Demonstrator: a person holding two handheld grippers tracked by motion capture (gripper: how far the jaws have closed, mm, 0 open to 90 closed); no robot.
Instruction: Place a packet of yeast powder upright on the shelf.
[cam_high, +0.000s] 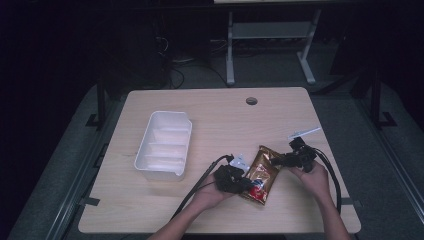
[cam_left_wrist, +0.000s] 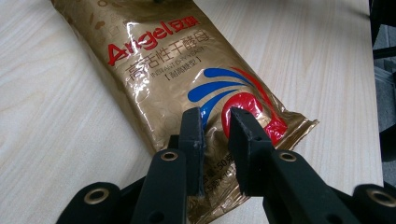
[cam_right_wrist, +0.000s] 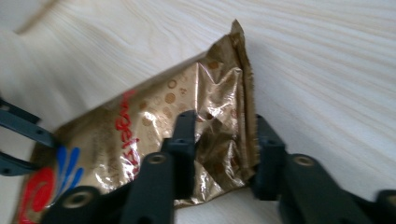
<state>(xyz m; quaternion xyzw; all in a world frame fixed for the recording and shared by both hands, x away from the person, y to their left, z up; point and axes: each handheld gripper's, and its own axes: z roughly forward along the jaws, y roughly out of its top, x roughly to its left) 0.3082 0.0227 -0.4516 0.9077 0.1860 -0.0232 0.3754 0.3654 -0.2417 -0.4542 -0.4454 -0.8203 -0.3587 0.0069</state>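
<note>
A gold foil bag (cam_high: 261, 172) with red and blue print lies on the wooden table at the front right; its label faces up in the left gripper view (cam_left_wrist: 173, 56). My left gripper (cam_high: 245, 183) (cam_left_wrist: 217, 116) is shut on the bag's near bottom end, by the red dot. My right gripper (cam_high: 280, 161) (cam_right_wrist: 224, 126) grips the far, sealed top end. One jaw presses on the bag's face (cam_right_wrist: 140, 135) and the other sits against the sealed edge, with the foil crumpled between them. The other gripper's black jaws (cam_right_wrist: 18, 126) show at the bag's far end in the right gripper view.
A white compartment tray (cam_high: 150, 142) stands on the left half of the table, empty. A round cable hole (cam_high: 251, 101) sits near the far edge. The table's right edge (cam_high: 335, 165) runs close beside my right hand. Table legs and cables stand on the dark floor beyond.
</note>
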